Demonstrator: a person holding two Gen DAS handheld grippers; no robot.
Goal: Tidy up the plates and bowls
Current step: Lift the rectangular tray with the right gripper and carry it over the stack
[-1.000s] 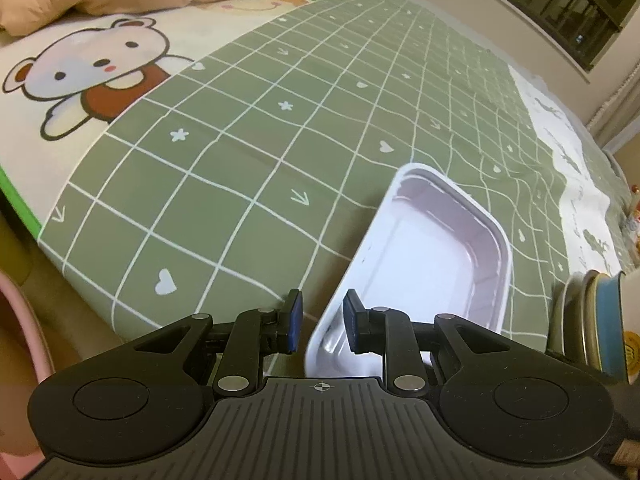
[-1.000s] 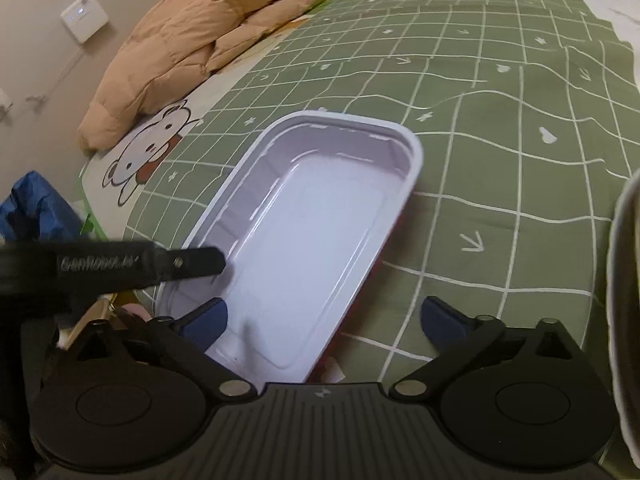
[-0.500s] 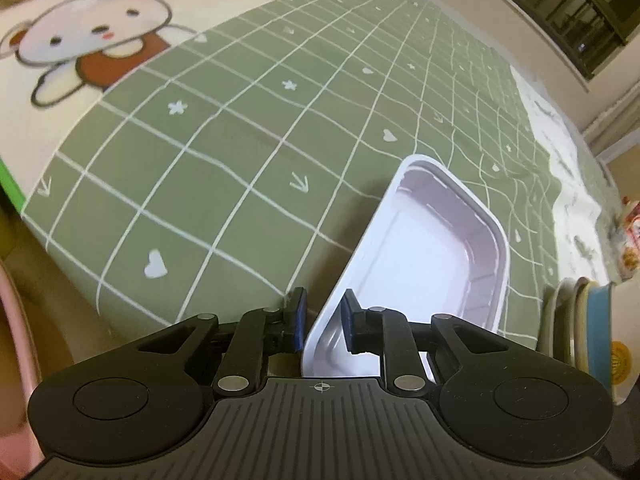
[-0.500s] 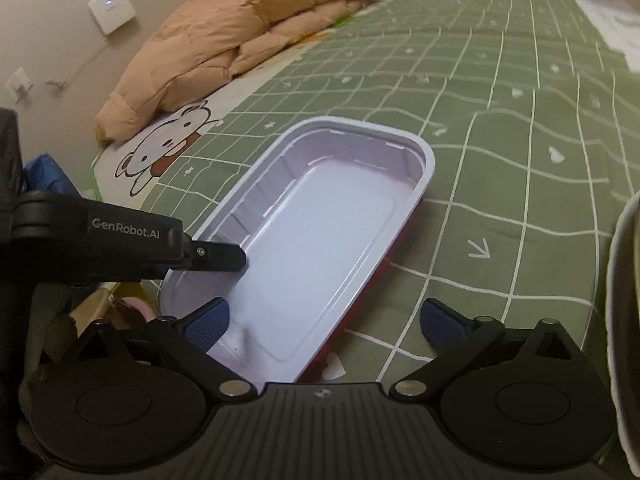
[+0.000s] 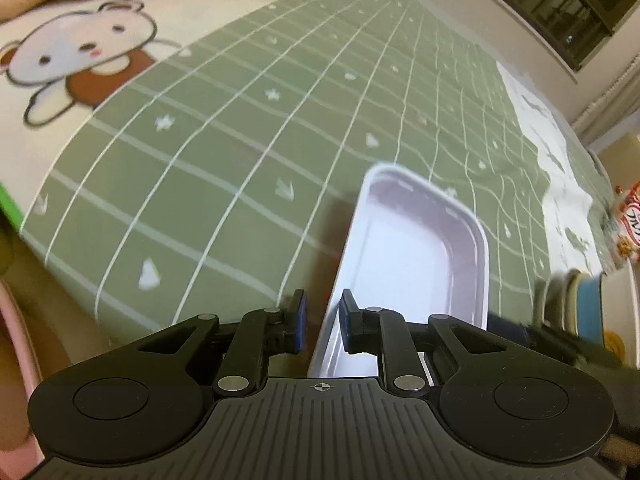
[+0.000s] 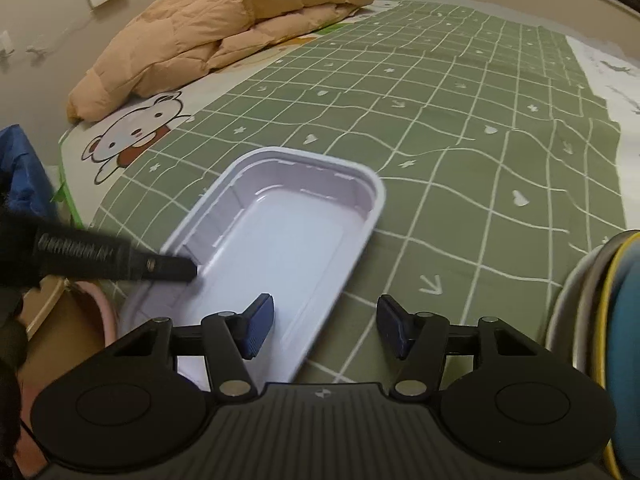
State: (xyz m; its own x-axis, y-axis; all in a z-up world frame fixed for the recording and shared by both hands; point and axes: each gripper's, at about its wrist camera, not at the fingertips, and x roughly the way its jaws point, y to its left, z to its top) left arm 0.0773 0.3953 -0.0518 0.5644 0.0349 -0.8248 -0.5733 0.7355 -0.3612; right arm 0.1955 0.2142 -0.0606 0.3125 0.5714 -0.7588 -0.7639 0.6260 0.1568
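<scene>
A white rectangular tray (image 5: 420,252) lies on the green checked cloth (image 5: 240,128). My left gripper (image 5: 322,324) is shut on the tray's near left rim. In the right wrist view the tray (image 6: 288,248) sits ahead and left, with the left gripper's black finger (image 6: 160,268) on its left rim. My right gripper (image 6: 326,328) is open and empty, its left pad over the tray's near end. A stack of plates and bowls with a blue one (image 5: 588,304) stands at the right; it also shows at the right edge of the right wrist view (image 6: 600,320).
An orange quilt (image 6: 224,32) is piled at the far left of the bed. A cartoon bear print (image 6: 132,136) marks the sheet's left edge. A pink basin (image 6: 100,312) sits below the bed edge. A snack packet (image 5: 628,228) lies far right.
The left gripper stays shut on the tray rim and has shifted with it. The right gripper has moved closer over the tray's near end and stays open.
</scene>
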